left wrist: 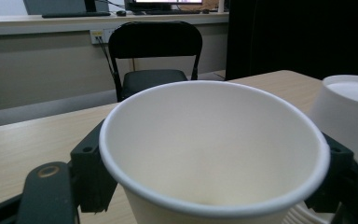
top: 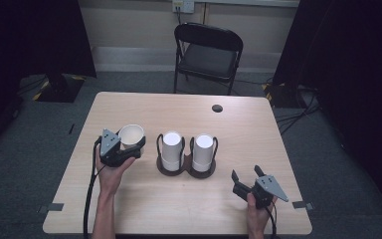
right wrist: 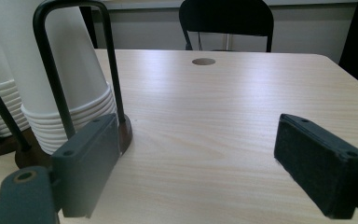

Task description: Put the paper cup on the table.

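Left gripper [top: 129, 149] is holding 1 upright paper cup [left wrist: 213, 154] between its jaws; right gripper [top: 246, 180] is resting with jaws apart and nothing between them. Thin wall is risking buckling or slipping, likely toppling onto the 2 cup stacks [top: 171, 149] nearby.

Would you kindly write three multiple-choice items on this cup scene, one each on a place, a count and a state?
1. Where is the upright paper cup?
A. Between the left gripper's jaws, left of the cup holder
B. On the folding chair
C. Beside the right gripper

2. How many stacks of upside-down cups stand in the cup holder?
A. One
B. Two
C. Four

3. How is the right gripper?
A. Shut on a cup
B. Shut with nothing in it
C. Open, with nothing between its jaws

Answers:
1. A: the left gripper view has the cup's rim between the two jaws.
2. B: the high view shows a left stack and a right stack.
3. C: the right gripper view shows its jaws wide apart over bare table.
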Demonstrator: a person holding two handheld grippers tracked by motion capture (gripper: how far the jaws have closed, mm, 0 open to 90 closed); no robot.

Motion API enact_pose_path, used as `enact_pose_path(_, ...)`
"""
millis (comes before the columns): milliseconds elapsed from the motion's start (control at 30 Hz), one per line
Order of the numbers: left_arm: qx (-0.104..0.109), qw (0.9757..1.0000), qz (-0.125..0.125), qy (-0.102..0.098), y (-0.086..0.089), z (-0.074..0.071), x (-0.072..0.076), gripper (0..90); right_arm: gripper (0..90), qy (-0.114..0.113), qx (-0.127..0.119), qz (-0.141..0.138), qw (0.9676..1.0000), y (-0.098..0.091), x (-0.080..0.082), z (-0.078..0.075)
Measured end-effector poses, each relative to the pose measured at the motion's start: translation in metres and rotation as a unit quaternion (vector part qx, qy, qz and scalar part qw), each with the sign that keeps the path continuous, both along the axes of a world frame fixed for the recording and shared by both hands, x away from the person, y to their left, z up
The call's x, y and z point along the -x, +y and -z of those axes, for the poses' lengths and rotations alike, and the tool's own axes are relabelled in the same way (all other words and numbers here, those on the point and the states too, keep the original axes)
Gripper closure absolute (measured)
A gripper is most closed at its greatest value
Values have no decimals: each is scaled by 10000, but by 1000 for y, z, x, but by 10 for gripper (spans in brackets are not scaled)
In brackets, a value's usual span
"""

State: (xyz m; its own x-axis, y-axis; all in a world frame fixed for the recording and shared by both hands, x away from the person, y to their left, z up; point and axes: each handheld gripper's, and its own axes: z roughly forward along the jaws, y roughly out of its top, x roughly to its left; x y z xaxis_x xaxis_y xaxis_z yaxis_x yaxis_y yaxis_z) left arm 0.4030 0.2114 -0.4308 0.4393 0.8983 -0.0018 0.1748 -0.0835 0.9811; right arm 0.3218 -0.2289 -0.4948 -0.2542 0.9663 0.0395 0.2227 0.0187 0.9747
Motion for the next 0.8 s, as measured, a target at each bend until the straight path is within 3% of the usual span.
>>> enact_pose_path(33,16,10000,-48,-16,0,2,-3,215,135,0,20,18,10000,1,0,0)
enact_pose_path(100,-157,9996,-223,-3,0,6,-11,215,136,13,94,25,10000,2,0,0)
enact_pose_path(167,-27,9997,-224,20,2,9,-18,214,137,44,150,30,9999,3,-1,0)
enact_pose_path(267,-82,9993,-358,62,3,12,-25,213,139,57,177,14,9998,4,-1,0)
enact_pose_path(367,-297,9988,-393,74,3,14,-29,211,141,84,174,-17,9998,3,-2,0)
enact_pose_path(533,-118,9993,-251,264,5,25,-36,210,142,105,159,-13,9998,3,-2,-1)
enact_pose_path(733,-53,9990,-82,439,3,37,-44,212,143,86,175,-20,9998,3,-2,0)
enact_pose_path(800,-146,9989,-27,441,1,39,-44,211,143,100,150,-25,9998,3,-2,0)
